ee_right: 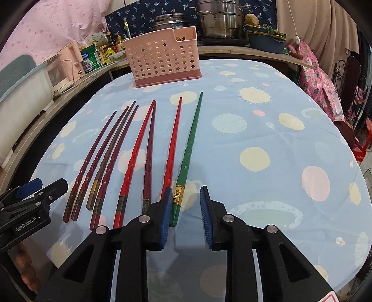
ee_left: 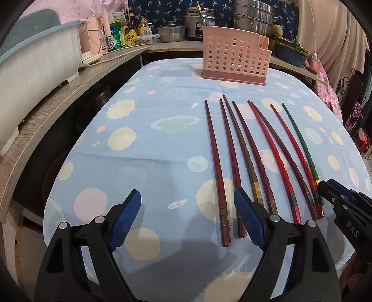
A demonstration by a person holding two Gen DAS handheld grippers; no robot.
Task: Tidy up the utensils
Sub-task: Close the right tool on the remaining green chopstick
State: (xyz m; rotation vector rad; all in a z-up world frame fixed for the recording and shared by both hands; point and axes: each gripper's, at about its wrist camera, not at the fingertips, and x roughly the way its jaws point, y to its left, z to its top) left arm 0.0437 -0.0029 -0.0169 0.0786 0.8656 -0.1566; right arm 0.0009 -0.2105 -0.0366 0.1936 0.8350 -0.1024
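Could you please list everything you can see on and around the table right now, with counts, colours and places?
chopsticks: seven, dark red, bright red and brown, lying side by side on the tablecloth
green chopstick: one, green with a gold band, rightmost in the row
utensil holder: one, pink, perforated, upright at the far end of the table
tablecloth: one, light blue with pale spots, covering the table
steel pots: several, silver, on the counter behind
dish rack: one, white and pale blue, left counter
left gripper: open, near the leftmost chopsticks
right gripper: open, around the green chopstick's thick end
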